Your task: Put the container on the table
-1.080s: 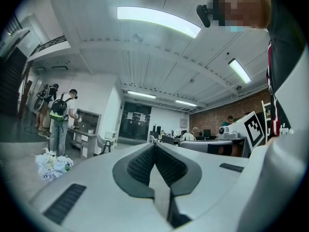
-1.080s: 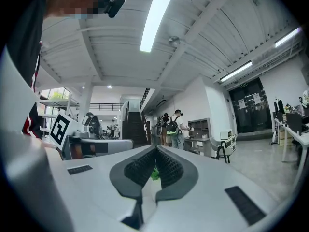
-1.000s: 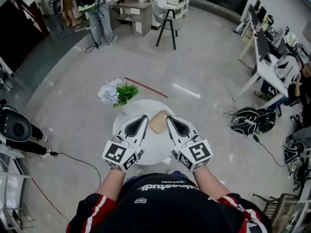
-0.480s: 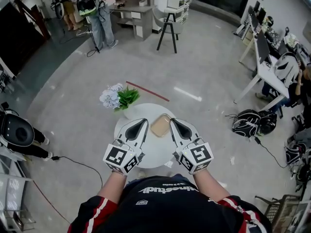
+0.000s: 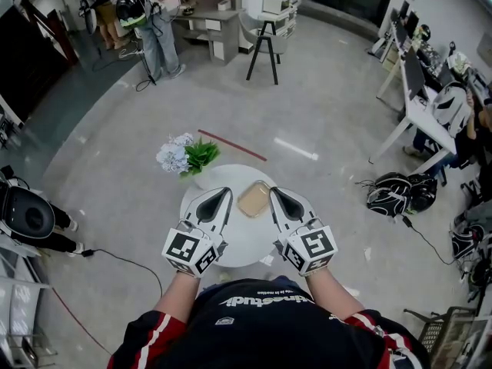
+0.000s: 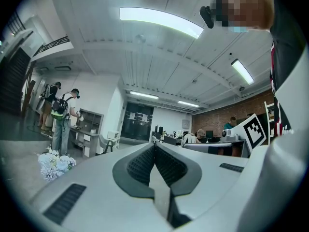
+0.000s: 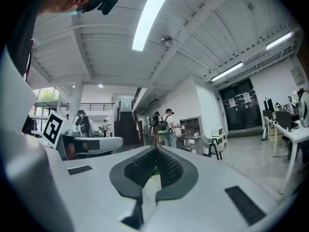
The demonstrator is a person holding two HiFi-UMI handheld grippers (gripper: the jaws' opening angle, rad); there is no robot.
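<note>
A tan rectangular container [image 5: 253, 199] lies on the round white table [image 5: 238, 241], towards its far side. My left gripper [image 5: 224, 194] hovers just left of the container and my right gripper [image 5: 274, 194] just right of it; both point away from me and neither touches it. In the left gripper view the left gripper [image 6: 154, 147] has its ribbed pads pressed together with nothing between them. The right gripper [image 7: 155, 150] looks the same in the right gripper view: shut and empty. Neither gripper view shows the container.
A bunch of pale flowers with green leaves [image 5: 187, 154] sits at the table's far left edge. Black bags [image 5: 396, 191] lie on the floor to the right, near white desks [image 5: 415, 98]. People [image 5: 150, 14] stand far back left beside a dark stand [image 5: 264, 41].
</note>
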